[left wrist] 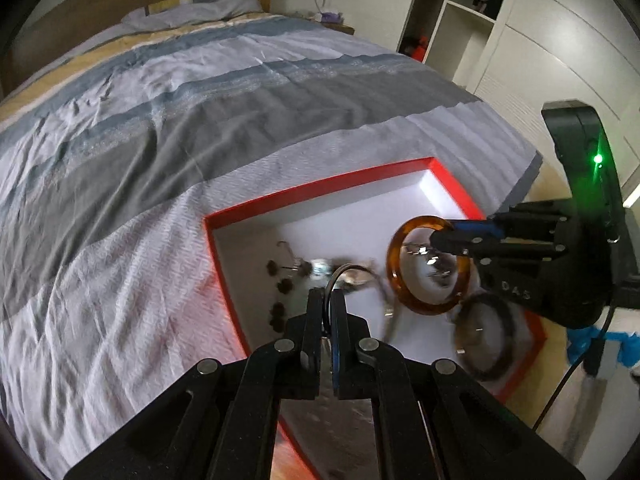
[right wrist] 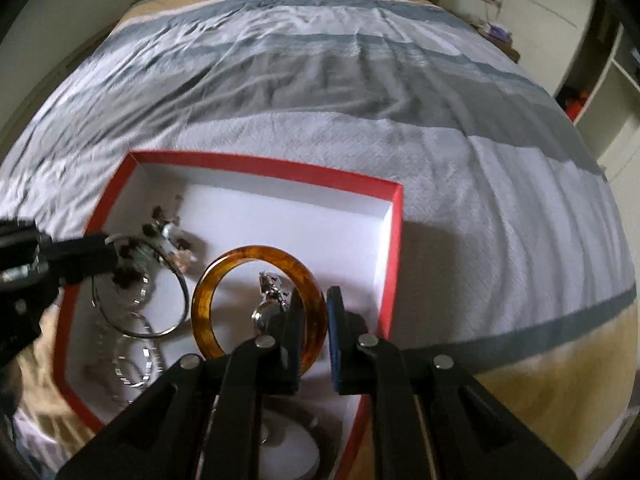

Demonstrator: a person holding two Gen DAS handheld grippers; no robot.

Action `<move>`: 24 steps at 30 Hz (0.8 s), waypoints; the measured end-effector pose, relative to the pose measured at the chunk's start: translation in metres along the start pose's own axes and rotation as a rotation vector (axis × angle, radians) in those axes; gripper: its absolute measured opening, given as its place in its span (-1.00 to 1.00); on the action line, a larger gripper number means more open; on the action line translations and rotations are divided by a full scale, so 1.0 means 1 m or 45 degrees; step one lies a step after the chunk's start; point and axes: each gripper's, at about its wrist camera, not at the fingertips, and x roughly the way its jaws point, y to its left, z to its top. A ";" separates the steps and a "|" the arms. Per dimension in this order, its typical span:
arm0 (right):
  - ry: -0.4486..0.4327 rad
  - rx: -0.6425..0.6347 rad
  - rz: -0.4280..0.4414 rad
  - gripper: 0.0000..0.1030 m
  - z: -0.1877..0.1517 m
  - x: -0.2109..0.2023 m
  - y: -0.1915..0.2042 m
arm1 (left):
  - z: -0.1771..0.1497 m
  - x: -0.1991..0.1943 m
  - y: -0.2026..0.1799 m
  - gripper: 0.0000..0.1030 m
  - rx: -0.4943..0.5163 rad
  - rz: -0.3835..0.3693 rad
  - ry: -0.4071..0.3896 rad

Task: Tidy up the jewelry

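A red box [left wrist: 320, 188] [right wrist: 260, 164] with a white inside lies on the bed. My left gripper [left wrist: 329, 294] [right wrist: 108, 248] is shut on a thin silver bangle [left wrist: 348, 267] [right wrist: 185, 300], held over the left part of the box. My right gripper [right wrist: 314, 312] [left wrist: 440, 238] is shut on the rim of an amber bangle [right wrist: 240, 258] [left wrist: 391, 264], which hangs upright over the box's middle. On the box floor lie dark flower-shaped beads [left wrist: 280, 276], a silver charm [right wrist: 272, 292], a clear-stone bracelet [right wrist: 132, 360] and a dark bangle [left wrist: 484, 336]. Motion blur smears the small pieces.
The box sits at the near corner of a bed with a grey, white and tan striped duvet [left wrist: 160, 128] [right wrist: 360, 92]. A white wardrobe [left wrist: 520, 40] stands beyond the bed's right side. A cable [left wrist: 560, 392] hangs by the right gripper.
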 end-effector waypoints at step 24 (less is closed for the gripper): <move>-0.170 -0.079 -0.053 -0.34 -0.004 -0.020 0.007 | -0.020 -0.014 -0.001 -0.19 -0.050 0.064 -0.187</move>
